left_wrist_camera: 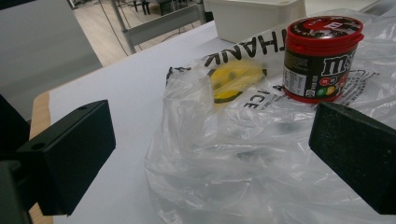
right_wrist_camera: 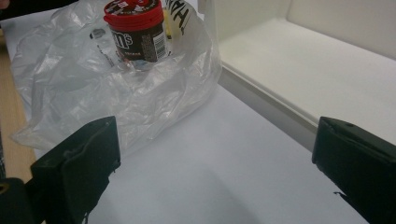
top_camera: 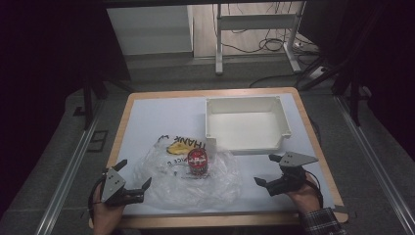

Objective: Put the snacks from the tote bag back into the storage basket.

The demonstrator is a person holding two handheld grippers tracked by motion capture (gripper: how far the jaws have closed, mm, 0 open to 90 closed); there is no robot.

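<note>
While both grippers wait at the person's edge of the table (top_camera: 147,110), the candy tub (top_camera: 197,161) stands upright on the crumpled clear plastic bag (top_camera: 161,178), just on the person's side of the white bin (top_camera: 247,123). To the tub's left, the left gripper (top_camera: 136,176) has its jaws spread wide around nothing, one tip at the bag's edge. To the tub's right, clear of the bag, the right gripper (top_camera: 268,169) is equally wide and holds nothing.
</note>
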